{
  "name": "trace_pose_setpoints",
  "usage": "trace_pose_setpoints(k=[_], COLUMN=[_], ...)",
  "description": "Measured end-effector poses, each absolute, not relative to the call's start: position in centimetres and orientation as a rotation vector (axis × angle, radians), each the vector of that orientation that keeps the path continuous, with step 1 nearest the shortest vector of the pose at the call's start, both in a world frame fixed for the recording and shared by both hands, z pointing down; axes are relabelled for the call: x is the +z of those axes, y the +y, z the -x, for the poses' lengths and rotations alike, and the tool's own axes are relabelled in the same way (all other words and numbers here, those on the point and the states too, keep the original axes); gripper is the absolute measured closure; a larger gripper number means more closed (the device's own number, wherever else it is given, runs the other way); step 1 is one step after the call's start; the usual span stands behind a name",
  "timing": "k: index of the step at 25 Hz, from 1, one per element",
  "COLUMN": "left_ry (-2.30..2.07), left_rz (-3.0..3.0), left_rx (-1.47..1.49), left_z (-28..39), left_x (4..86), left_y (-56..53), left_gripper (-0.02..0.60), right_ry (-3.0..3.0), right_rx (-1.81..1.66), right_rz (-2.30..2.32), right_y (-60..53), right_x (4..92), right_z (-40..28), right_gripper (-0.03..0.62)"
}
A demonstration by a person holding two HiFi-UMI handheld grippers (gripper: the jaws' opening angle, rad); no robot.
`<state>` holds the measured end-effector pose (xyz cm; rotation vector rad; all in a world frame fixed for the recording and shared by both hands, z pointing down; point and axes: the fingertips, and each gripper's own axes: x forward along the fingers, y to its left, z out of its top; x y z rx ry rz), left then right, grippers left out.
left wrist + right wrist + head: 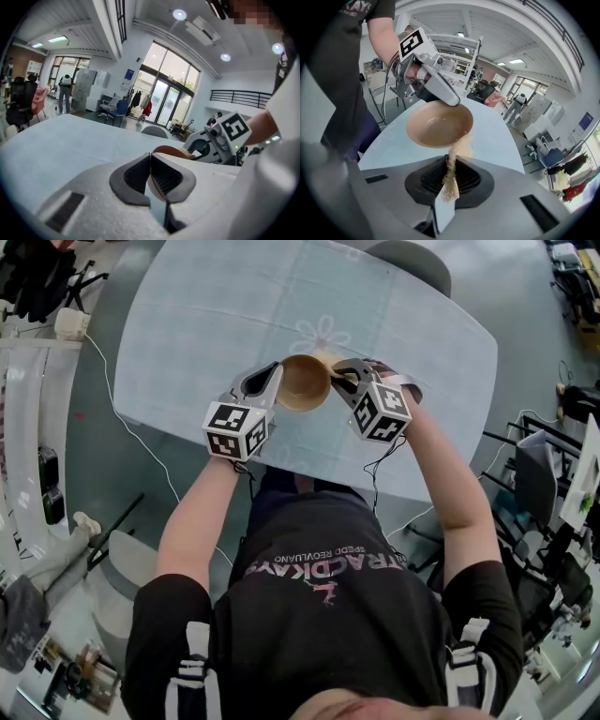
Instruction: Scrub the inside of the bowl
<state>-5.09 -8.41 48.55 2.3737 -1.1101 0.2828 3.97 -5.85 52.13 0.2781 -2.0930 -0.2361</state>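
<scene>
A person stands at a pale blue surface (234, 306), holding a gripper in each hand close together over its near half.

A tan bowl (302, 382) is held up in the air between the two grippers, tilted on its side. Its open inside faces the right gripper.

The left gripper (272, 381) is clamped on the bowl's rim. In the left gripper view its jaws are closed, with the thin edge of the bowl pinched between them.

The right gripper (345, 381) sits just beside the bowl on the other side. In the right gripper view its jaws are closed on a thin strip of pale, fibrous scrubber (451, 180). The strip reaches forward, and its far end touches the bowl's lower rim. The bowl's smooth inside is in full view.

A grey chair (412, 259) stands at the far edge of the surface.
</scene>
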Motion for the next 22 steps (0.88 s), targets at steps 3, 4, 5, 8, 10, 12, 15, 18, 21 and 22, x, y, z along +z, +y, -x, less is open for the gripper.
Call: trace_pose_setpoints(k=[3, 4, 5, 8, 10, 12, 15, 18, 21, 22], left_ry=[-1.201, -1.233, -1.262, -1.334, -1.361, -1.377, -1.393, -1.398, -1.396, -1.395], left_rz=[-2.263, -2.226, -2.190, -2.098, -2.048, -2.007, -1.950, -1.930, -1.942, -1.943], left_rx=[0.215, 0.194, 0.174, 0.121, 0.086, 0.055, 0.003, -0.026, -0.028, -0.032], left_z=[6.2, 6.6, 6.9, 7.6, 7.8, 7.9, 8.2, 8.2, 7.7, 7.6], left_x=[48.9, 48.9, 49.0, 49.1, 49.2, 49.2, 49.3, 49.1, 48.8, 48.6], left_y=[-9.2, -9.5, -9.7, -10.1, -10.3, -10.5, -10.9, -11.2, -11.4, -11.4], left_gripper=[0.561, 0.561, 0.561, 0.561, 0.561, 0.561, 0.561, 0.561, 0.561, 0.561], right_ry=[-2.107, -2.114, -2.122, -2.152, -2.174, -2.200, -2.246, -2.279, -2.310, -2.320], right_rx=[-0.163, -0.139, -0.115, -0.042, 0.006, 0.062, 0.135, 0.146, 0.144, 0.147], right_rz=[-0.326, -0.339, -0.351, -0.398, -0.434, -0.464, -0.476, -0.463, -0.465, -0.476], right_y=[-5.6, -5.4, -5.1, -4.3, -3.9, -3.6, -3.0, -2.2, -1.9, -1.9], right_x=[52.4, 52.5, 52.6, 52.8, 53.0, 53.1, 53.1, 53.1, 52.7, 52.5], right_z=[-4.0, -3.9, -3.9, -3.3, -2.8, -2.3, -1.0, 0.7, 2.2, 2.6], right_gripper=[0.562, 0.562, 0.562, 0.562, 0.562, 0.562, 0.562, 0.562, 0.562, 0.562])
